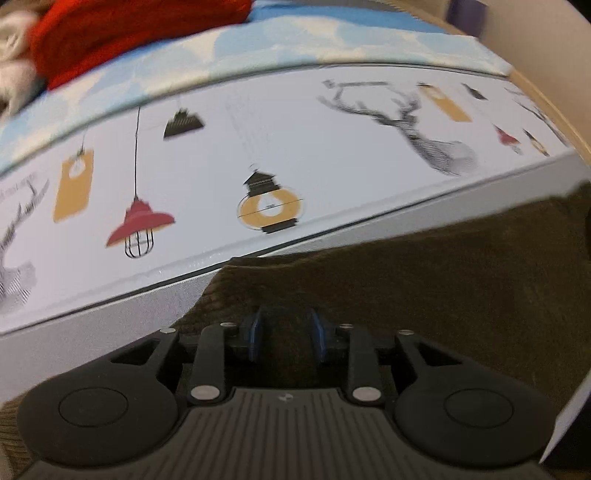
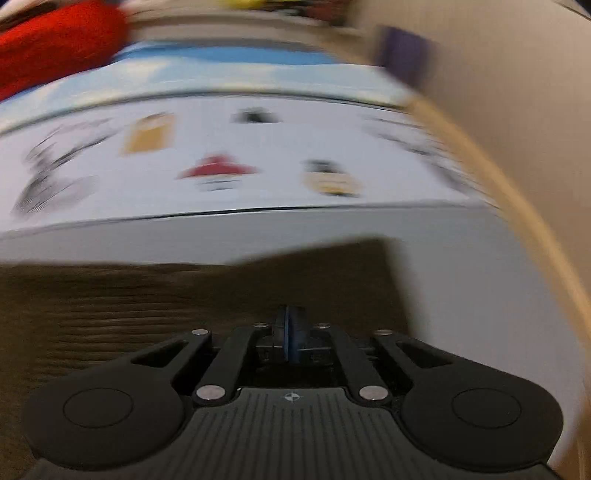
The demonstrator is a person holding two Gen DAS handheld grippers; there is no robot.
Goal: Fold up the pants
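Dark brown corduroy pants (image 1: 424, 288) lie flat on a white surface and fill the lower right of the left wrist view. My left gripper (image 1: 286, 330) hovers over their left edge, its blue-edged fingers (image 1: 255, 332) standing apart with only the cloth seen behind the gap. In the right wrist view, which is blurred, the pants (image 2: 147, 295) spread across the lower left, with a square corner at the upper right. My right gripper (image 2: 290, 334) is over them near that corner, pads pressed together. I see nothing caught between them.
Beyond the pants lies a white sheet (image 1: 295, 147) printed with lamps and deer heads, then a blue cloud-patterned cloth (image 1: 258, 40). A red garment (image 1: 129, 33) lies at the far left and a purple object (image 2: 404, 59) at the far right. A tan edge (image 2: 517, 206) borders the right side.
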